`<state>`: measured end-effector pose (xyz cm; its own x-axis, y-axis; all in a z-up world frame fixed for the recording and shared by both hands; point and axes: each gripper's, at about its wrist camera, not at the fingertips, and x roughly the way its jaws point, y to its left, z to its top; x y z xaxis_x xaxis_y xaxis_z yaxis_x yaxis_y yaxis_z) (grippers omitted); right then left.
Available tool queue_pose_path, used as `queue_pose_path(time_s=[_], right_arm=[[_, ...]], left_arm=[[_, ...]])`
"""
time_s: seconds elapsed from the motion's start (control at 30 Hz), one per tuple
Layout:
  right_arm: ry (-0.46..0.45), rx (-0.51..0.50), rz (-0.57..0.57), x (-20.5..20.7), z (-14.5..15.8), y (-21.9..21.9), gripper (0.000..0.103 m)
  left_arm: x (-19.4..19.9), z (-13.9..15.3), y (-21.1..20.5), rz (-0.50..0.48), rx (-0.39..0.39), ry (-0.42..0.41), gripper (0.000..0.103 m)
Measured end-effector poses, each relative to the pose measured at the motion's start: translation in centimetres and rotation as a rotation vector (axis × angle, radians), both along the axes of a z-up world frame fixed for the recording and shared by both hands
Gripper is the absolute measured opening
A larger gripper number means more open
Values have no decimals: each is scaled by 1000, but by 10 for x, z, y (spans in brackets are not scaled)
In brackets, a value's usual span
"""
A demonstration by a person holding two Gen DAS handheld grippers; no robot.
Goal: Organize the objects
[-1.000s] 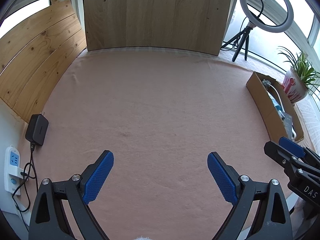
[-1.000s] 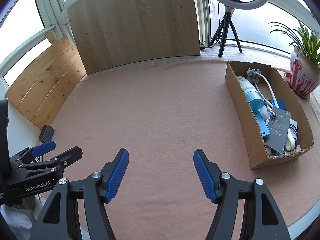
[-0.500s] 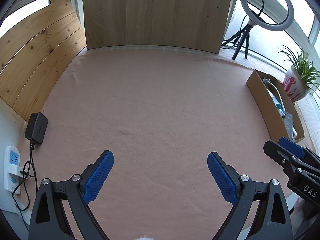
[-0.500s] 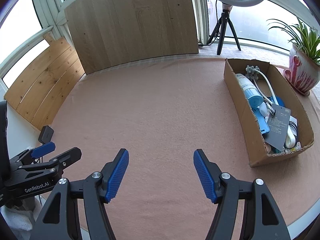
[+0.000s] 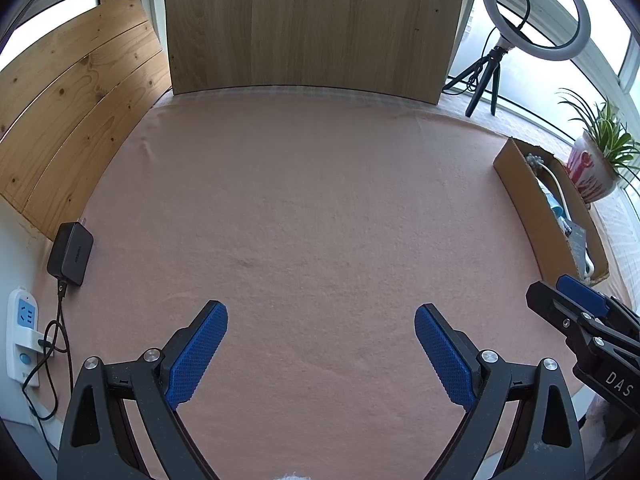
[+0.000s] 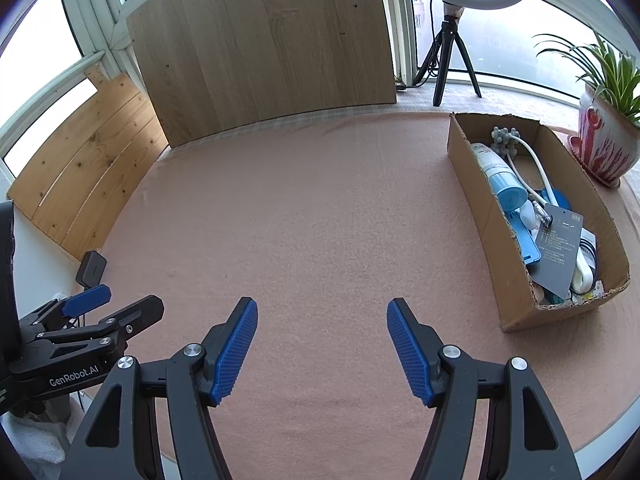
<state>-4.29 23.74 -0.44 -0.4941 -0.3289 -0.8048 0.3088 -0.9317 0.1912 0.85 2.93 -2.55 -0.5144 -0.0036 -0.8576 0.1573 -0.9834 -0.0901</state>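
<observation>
**Cardboard box of small items sitting at the right of a pink cloth, both grippers hovering empty**

Lying at the right side of the pink cloth [image 6: 320, 220]: an open cardboard box [image 6: 484, 216], long and narrow, holding a white tube with a blue cap [image 6: 498, 176], a white cable [image 6: 532, 160] ending in a grey knobbly cluster, a flat blue piece [image 6: 528, 246], a dark grey printed card [image 6: 558, 248] and a few white pieces at the near end. Standing just beyond the box's far right: a red-and-white plant pot [image 6: 606, 148] with long green leaves. Rising behind, by the window: a ring light on a black tripod [image 6: 450, 52]. Leaning upright along the back and left edges: wooden boards [image 6: 264, 48].

Hanging over the near middle of the cloth, well apart from the box: the right gripper [image 6: 322, 344], blue pads spread, nothing between. Hovering at its left: the left gripper [image 5: 320, 350], jaws likewise wide apart and empty. Resting at the far left edge: a black power adapter [image 5: 71, 254], wired to a white power strip [image 5: 22, 334].
</observation>
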Motion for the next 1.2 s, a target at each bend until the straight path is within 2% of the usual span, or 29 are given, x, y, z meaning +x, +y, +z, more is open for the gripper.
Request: queue_pose_path(time_s=[1.2], right_arm=[[-32,8,-1,-9,-11,-2,64]], left_arm=[[-11,-15,-6,-10,16,-31,97]])
